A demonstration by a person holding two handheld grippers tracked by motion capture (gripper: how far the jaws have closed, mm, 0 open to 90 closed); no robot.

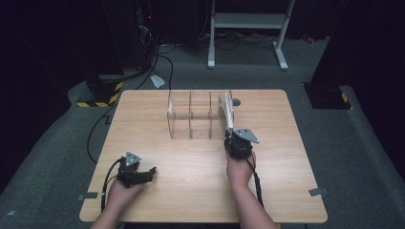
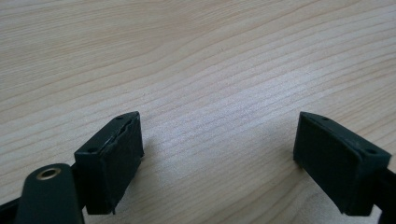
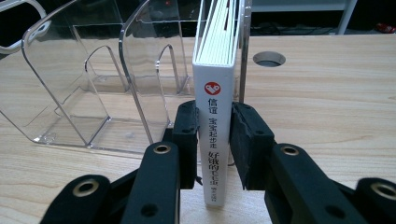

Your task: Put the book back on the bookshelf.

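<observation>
Right tongs (image 3: 214,140) clamp the white book (image 3: 215,116); left tongs (image 2: 217,154) gape wide over table (image 2: 196,56)

A light wooden table (image 1: 157,143) carries a clear acrylic file rack (image 1: 191,117).

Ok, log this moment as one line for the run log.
right gripper: shut on book spine, upright at rack's end slot | left gripper: open, over bare table
</observation>
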